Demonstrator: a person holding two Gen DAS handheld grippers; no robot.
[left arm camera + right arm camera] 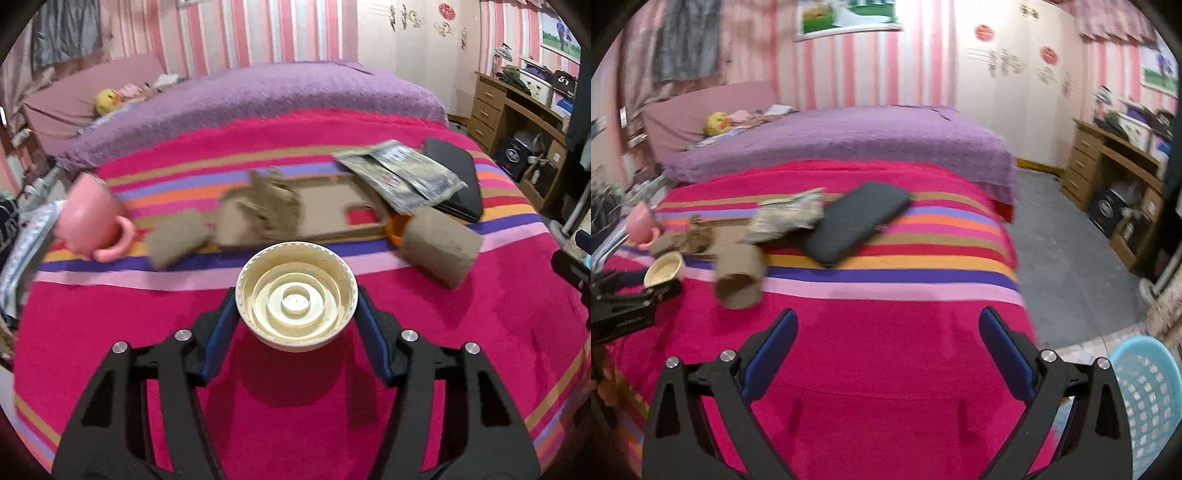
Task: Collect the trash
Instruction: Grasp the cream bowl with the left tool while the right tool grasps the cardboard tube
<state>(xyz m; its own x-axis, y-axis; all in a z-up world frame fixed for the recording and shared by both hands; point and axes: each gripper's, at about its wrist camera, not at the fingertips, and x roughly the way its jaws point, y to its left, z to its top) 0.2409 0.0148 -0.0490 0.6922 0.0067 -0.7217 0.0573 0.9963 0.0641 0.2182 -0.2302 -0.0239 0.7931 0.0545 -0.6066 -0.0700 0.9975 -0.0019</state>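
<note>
My left gripper (295, 314) is clamped on a cream plastic lid (296, 295), blue pads against its rim on both sides, held above the pink striped blanket (295, 424). My right gripper (886, 354) is spread wide, nothing between the pads. Cardboard tube (738, 277), torn cardboard (266, 210), crumpled wrappers (402, 173) lie on the stripes near a black case (857, 221) and pink mug (92, 221). Blue basket (1145, 398) sits on the floor beside the bed.
</note>
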